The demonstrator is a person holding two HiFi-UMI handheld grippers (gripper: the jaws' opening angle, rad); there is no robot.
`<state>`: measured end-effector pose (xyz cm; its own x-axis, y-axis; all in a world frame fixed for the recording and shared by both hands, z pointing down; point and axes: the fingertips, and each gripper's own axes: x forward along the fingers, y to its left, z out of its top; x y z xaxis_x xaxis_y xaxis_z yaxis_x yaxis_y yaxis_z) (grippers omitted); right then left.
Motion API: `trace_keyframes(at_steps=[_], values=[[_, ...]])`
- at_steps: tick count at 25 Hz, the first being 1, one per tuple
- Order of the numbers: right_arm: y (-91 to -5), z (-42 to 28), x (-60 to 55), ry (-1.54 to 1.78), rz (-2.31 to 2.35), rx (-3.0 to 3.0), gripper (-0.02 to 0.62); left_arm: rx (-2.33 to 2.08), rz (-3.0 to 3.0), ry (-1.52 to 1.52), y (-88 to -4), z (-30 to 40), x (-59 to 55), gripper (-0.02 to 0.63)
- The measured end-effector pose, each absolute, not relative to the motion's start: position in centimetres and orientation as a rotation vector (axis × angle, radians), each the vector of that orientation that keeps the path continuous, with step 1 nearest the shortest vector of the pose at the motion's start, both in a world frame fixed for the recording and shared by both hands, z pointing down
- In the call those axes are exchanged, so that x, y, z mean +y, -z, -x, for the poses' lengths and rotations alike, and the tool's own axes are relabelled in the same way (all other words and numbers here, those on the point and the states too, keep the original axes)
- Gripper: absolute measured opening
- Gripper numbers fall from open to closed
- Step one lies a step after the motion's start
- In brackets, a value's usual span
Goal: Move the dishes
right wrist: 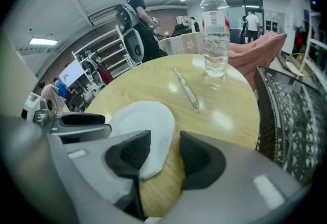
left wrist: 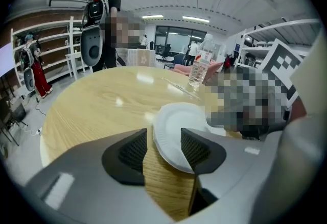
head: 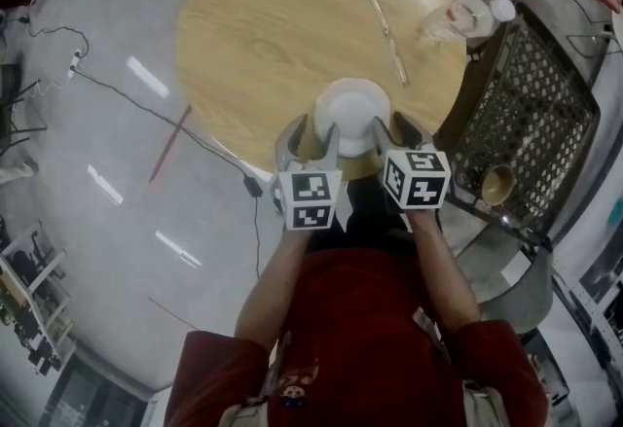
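Note:
A white paper plate (head: 350,107) lies on the round wooden table (head: 263,26), close to its near edge. My left gripper (head: 310,138) stands at the plate's left side and my right gripper (head: 402,135) at its right side. In the left gripper view the plate (left wrist: 171,126) has its rim between the jaws of the left gripper (left wrist: 163,142), with bare wood showing beside the left pad. In the right gripper view the plate (right wrist: 140,121) reaches between the jaws of the right gripper (right wrist: 164,149), apart from the right pad. Both grippers are open.
A clear water bottle (head: 467,18) stands at the table's far right, with a pair of wrapped chopsticks (head: 387,26) beside it. A black wire basket (head: 531,114) with a tan cup (head: 496,184) sits right of the table. A cable and a red stick (head: 170,143) lie on the floor.

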<state>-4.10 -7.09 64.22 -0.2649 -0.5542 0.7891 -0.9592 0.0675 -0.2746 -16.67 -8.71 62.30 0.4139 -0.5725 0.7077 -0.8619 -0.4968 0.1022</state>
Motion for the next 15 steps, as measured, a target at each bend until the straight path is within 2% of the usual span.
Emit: trace_keyframes(at_steps=[15], values=[[-64.0,5.3,-6.8,-1.084,-1.533,-1.846,0.164,-1.121,-2.219,-0.898,-63.2,16.0,-8.2,0.207]])
